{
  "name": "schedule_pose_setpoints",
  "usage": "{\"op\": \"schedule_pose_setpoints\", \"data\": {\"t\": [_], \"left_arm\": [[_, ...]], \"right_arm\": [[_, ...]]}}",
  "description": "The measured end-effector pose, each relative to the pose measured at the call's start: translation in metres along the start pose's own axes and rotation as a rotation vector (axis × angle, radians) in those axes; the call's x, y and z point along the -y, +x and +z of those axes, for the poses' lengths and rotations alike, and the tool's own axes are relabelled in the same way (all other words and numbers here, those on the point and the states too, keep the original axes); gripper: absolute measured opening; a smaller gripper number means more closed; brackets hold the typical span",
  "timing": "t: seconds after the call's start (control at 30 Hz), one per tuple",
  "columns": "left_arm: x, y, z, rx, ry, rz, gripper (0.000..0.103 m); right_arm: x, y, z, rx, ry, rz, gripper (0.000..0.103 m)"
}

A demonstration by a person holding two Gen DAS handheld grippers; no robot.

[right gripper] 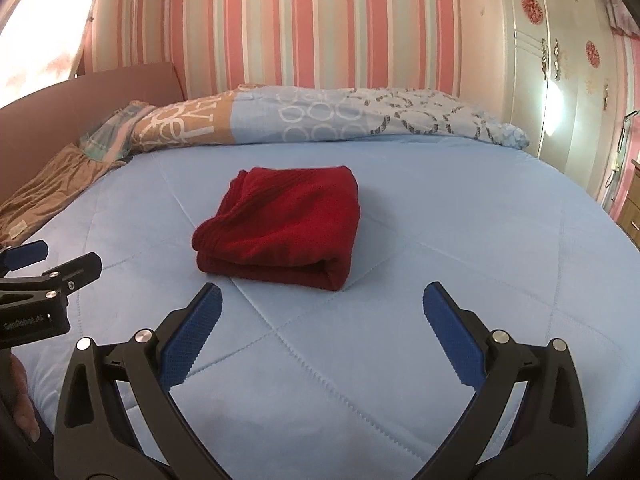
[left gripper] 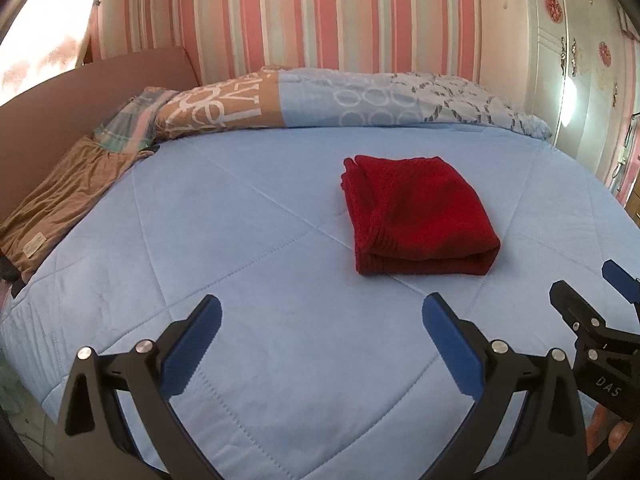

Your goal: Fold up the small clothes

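Left wrist view: a folded dark red knitted garment (left gripper: 416,216) lies on a pale blue quilted bed cover (left gripper: 240,260), ahead of the left gripper (left gripper: 322,340) and a little to its right, well clear of the fingertips. The gripper's two black fingers with blue ribbed pads (left gripper: 192,356) are spread wide, holding nothing and touching nothing. The right gripper (left gripper: 588,284) enters at the lower right edge, near the garment's right side but apart from it; only part of it shows here. At the head of the bed lies a rolled blue, tan and white patterned blanket (left gripper: 340,98), and a brown cloth (left gripper: 64,196) is draped at the left edge. Behind stands a pink and white striped wall (left gripper: 320,20).

Right wrist view: the same red garment (right gripper: 284,224) lies ahead of the right gripper (right gripper: 322,336) and slightly to its left, its thick folded edge facing the camera, just beyond the fingertips without touching them. This gripper's blue-padded fingers (right gripper: 192,344) are also spread wide and empty, hovering over the bed cover (right gripper: 460,240). The left gripper (right gripper: 52,258) shows at the left edge, apart from the garment. A white wardrobe (right gripper: 560,60) stands at right.
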State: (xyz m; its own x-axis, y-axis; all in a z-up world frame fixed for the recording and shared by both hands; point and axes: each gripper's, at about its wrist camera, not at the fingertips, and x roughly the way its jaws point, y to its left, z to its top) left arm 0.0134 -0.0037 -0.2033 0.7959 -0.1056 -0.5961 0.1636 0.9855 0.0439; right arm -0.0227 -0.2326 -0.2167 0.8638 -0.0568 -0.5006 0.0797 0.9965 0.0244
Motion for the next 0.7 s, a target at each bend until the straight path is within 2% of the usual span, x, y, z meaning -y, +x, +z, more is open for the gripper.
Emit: {"op": "schedule_pose_setpoints", "data": {"t": [0.43, 0.7], "left_arm": [[-0.001, -0.033, -0.001, 0.077, 0.023, 0.027, 0.101], [-0.011, -0.046, 0.010, 0.124, -0.012, 0.034, 0.101]], "right_arm": [[-0.013, -0.019, -0.002, 0.042, -0.011, -0.012, 0.100], [-0.017, -0.030, 0.008, 0.061, 0.000, -0.017, 0.100]]}}
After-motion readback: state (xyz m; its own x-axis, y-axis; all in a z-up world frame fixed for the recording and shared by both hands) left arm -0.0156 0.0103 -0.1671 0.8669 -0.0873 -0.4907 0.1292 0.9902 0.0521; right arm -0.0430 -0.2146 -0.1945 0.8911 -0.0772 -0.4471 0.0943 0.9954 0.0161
